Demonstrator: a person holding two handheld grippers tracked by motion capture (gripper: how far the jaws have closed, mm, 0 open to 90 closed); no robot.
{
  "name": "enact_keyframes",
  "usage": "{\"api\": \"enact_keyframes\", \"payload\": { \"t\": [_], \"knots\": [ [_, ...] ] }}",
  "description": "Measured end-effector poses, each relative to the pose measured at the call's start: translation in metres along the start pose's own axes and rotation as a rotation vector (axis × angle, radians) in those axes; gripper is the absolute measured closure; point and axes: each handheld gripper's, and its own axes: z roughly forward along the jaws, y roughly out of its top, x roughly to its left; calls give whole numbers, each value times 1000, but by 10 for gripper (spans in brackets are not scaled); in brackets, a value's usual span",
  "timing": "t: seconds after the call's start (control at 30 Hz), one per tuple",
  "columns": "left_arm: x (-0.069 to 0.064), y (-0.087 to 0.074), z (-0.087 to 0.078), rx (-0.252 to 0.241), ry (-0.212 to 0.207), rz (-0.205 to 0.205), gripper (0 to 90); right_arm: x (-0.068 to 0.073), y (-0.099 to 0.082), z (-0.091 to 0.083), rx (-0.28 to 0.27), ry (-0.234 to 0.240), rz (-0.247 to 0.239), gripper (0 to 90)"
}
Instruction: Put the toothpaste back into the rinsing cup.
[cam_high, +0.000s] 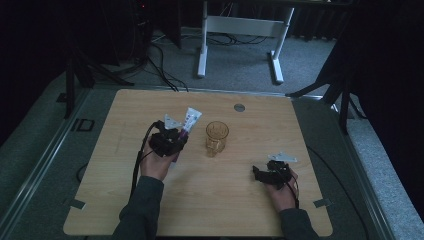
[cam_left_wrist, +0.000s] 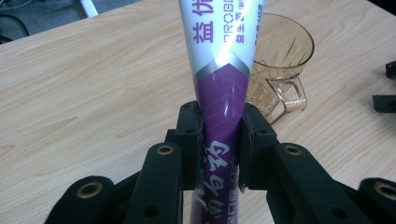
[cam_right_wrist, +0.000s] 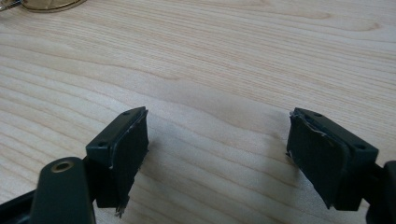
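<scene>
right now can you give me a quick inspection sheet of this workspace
surface: light wooden table, with a small round grey disc near its far edge
job's things: purple and white tube held off the table; amber glass cup upright beside it, looks empty
clutter: nothing seen
grippers: left hand-held gripper shut on the tube's purple end; right hand-held gripper open over bare wood, nothing between the jaws
cables: black cable trails from the left hand-held gripper; more cables on the floor beyond the table
surroundings: grey carpet, white desk frame behind, dark curtains at the sides
</scene>
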Motion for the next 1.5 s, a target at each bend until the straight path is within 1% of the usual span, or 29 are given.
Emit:
{"api": "enact_keyframes", "payload": {
  "t": [0.13,0.3,0.5,0.57,0.9,0.97,1.3,1.4,1.5],
  "knots": [
    [2,0,1,-11,-17,-14,728,0,0,0,0,0,0,206],
    [2,2,1,-25,-5,-19,728,0,0,0,0,0,0,205],
    [3,3,1,-51,-3,-23,728,0,0,0,0,0,0,205],
    [3,3,0,-69,-6,-21,728,0,0,0,0,0,0,205],
    [2,5,-1,-94,-6,-7,728,0,0,0,0,0,0,205],
    [1,7,-1,-104,-9,4,728,0,0,0,0,0,0,205],
    [-1,13,-2,-131,-5,18,728,0,0,0,0,0,-1,205],
    [-1,14,-5,-160,-13,30,727,0,0,0,0,1,-3,205],
    [0,15,-6,-167,-16,34,727,0,0,0,1,1,-3,205]
  ]
}}
